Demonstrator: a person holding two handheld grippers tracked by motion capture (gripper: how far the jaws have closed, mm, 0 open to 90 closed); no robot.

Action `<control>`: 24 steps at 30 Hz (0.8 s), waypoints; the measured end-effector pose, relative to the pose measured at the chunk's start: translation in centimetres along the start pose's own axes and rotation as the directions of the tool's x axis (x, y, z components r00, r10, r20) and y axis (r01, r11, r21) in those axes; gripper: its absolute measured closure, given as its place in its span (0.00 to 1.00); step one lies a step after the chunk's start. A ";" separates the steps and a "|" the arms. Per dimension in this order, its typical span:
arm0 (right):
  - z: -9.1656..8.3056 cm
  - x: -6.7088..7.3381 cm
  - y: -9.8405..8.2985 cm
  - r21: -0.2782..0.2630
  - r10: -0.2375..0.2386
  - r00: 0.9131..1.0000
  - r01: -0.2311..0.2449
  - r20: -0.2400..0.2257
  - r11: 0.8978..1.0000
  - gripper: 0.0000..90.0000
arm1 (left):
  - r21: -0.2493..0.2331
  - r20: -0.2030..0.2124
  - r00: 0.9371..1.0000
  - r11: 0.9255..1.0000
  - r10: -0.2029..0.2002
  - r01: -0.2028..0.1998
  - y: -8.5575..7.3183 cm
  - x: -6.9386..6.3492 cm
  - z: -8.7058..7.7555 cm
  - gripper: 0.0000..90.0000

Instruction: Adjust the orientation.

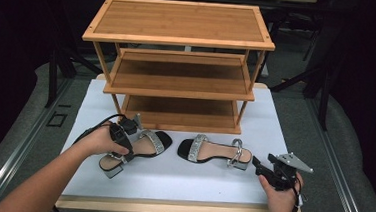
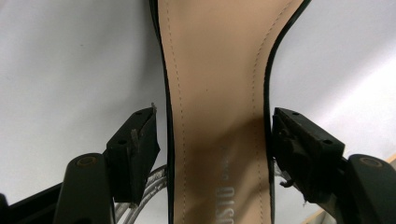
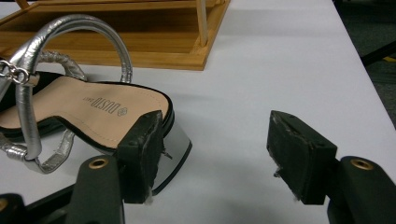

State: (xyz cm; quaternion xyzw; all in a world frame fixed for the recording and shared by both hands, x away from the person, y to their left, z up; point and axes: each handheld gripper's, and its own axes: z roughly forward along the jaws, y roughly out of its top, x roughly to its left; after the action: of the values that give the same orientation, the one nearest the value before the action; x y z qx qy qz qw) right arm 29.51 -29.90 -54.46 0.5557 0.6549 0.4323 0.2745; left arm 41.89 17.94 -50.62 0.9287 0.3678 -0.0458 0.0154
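Two black sandals with silver straps and block heels lie on the white table in front of a wooden rack. My left gripper point(image 1: 121, 151) point(image 2: 215, 140) is lowered over the left sandal point(image 1: 154, 143) point(image 2: 215, 65). It is open, with one jaw on each side of the tan insole's narrow waist and a slight gap at each edge. The right sandal point(image 1: 213, 152) point(image 3: 93, 109) lies with its heel toward my right gripper point(image 1: 258, 166) point(image 3: 215, 149). That gripper is open just right of the silver heel, holding nothing; its left jaw stands in front of the heel block.
A three-shelf bamboo shoe rack point(image 1: 182, 23) point(image 3: 140, 46) stands at the back middle of the white table point(image 1: 170, 185), its shelves bare. Its bottom shelf sits just behind the sandals. Dark floor and metal frame legs surround the table.
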 end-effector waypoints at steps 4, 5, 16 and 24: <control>0.0 0.0 0.0 0.000 -0.001 1.000 0.001 -0.002 1.000 0.40 | 0.002 0.012 1.000 1.000 -0.004 0.004 0.1 0.0 0.4 0.43; 0.1 0.0 0.0 -0.007 -0.002 1.000 0.002 -0.002 1.000 0.40 | -0.001 0.014 1.000 1.000 -0.003 0.003 0.2 0.0 0.4 0.45; 0.1 0.0 0.0 0.004 0.014 1.000 -0.014 -0.003 1.000 0.40 | 0.016 0.026 0.999 1.000 -0.021 0.021 0.5 0.2 0.4 0.47; 0.6 0.0 0.0 0.011 0.019 1.000 -0.019 -0.003 1.000 0.40 | -0.012 0.032 0.999 1.000 -0.021 0.021 0.2 0.3 0.0 0.48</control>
State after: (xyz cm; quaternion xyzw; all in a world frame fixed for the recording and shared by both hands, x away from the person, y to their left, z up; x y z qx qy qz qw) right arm 30.01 -29.78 -54.75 0.5629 0.6524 0.4320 0.2663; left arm 42.19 18.01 -50.62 0.9238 0.3774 -0.0585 0.0263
